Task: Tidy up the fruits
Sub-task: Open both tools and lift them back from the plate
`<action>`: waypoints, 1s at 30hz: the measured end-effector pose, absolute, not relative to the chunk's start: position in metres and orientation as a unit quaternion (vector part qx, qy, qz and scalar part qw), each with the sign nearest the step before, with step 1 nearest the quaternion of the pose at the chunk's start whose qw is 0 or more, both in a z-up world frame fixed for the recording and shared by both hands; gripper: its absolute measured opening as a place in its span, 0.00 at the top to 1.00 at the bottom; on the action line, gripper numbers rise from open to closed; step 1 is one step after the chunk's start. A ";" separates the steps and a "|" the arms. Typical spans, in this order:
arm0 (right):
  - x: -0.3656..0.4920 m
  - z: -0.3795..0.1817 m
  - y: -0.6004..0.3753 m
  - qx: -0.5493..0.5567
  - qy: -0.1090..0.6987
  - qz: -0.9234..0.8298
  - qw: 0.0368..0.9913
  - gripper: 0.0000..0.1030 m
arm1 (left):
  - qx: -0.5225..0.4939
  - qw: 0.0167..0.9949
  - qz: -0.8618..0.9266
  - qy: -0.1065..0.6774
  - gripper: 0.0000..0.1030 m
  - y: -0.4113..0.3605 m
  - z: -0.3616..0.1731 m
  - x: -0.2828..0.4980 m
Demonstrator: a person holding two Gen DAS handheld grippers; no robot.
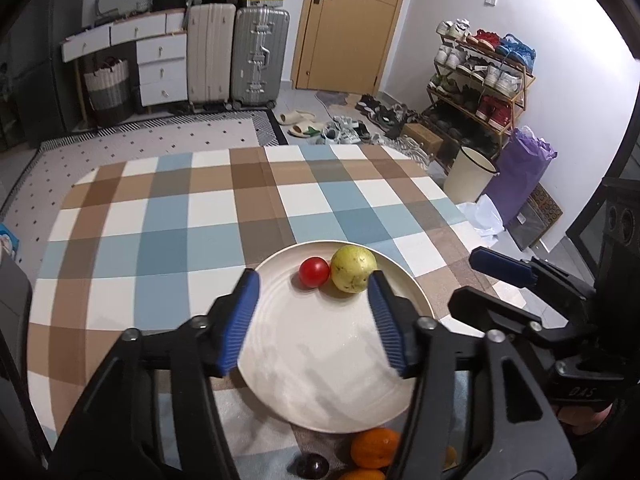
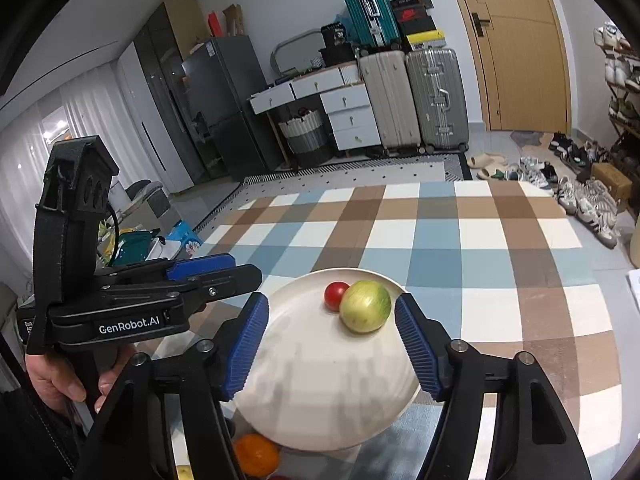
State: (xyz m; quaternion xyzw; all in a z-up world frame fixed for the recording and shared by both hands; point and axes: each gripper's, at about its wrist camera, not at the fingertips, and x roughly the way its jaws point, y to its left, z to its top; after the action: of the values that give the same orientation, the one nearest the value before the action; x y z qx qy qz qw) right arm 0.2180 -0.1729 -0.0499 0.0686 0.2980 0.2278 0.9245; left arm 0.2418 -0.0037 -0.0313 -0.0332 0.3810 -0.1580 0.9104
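A cream plate [image 1: 404,280] sat on the checked desk [image 1: 168,216], and on its far part lay a small red tomato [image 1: 314,272] touching a yellow-green guava [image 1: 354,269] to its right; the rest of the plate was bare. Just off the plate's near rim, low in both views and partly hidden by the gripper frames, waited more fruit: an orange [image 1: 375,447], a dark round fruit [image 1: 313,465] to its left, and slivers of others that could not be made out. The left gripper [image 1: 314,322] hung above the plate with its blue pads spread and nothing between them; the right gripper [image 2: 332,346] did likewise, spread wide and empty, and each showed at the edge of the other's view, the left one carried by a hand [image 2: 60,384]. Two fruits seemed placed and both grippers free, so the work looked to be between placements, perhaps a third of the way through. The next move would likely call for one gripper to drop toward the near fruit, probably the orange, straddle it with open pads and close gently, keeping clear of the plate's rim and of the other gripper close beside it.
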 end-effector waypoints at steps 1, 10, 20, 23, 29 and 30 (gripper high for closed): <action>0.214 -0.048 -0.172 0.067 0.294 0.229 0.926 0.32 | -0.032 0.913 -0.155 0.376 0.39 -0.002 -0.028 0.236; 0.177 -0.034 -0.173 0.064 0.259 0.223 0.937 0.11 | -0.036 0.928 -0.131 0.347 0.16 0.011 -0.010 0.191; 0.141 -0.035 -0.169 0.060 0.244 0.234 0.939 0.02 | -0.053 0.941 -0.108 0.318 0.01 0.031 -0.004 0.143; 0.130 -0.038 -0.168 0.058 0.241 0.232 0.941 0.01 | -0.050 0.942 -0.104 0.316 0.01 0.033 -0.006 0.131; 0.112 -0.041 -0.171 0.057 0.235 0.225 0.944 0.01 | -0.046 0.940 -0.102 0.322 0.01 0.034 -0.014 0.111; 0.109 -0.042 -0.172 0.057 0.236 0.223 0.944 0.01 | -0.046 0.940 -0.102 0.323 0.01 0.035 -0.016 0.107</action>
State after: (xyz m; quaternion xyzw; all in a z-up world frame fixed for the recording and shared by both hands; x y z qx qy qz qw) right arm 0.1085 -0.1718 -0.0419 0.0568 0.2360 0.2228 0.9442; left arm 0.1072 0.0348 -0.0161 -0.0460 0.3228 -0.1018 0.9399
